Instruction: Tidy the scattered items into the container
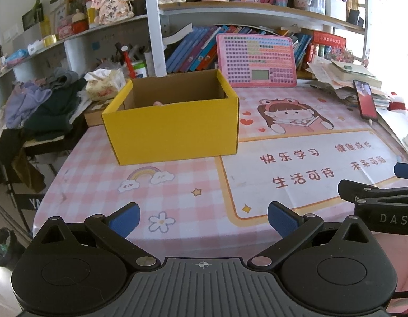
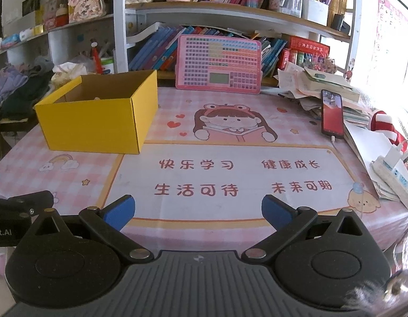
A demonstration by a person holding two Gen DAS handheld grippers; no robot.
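Where mat lies bare, box left.

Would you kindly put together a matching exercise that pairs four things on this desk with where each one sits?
Things:
1. yellow cardboard box
2. pink keyboard toy
3. smartphone
4. white power strip

Places:
A. propped upright against the books at the back of the desk
B. at the right edge, near side, with a charger plugged in
C. on the left of the desk mat, open at the top
D. leaning on the paper pile at the right, screen lit, cable attached

Pairs: 1-C, 2-A, 3-D, 4-B
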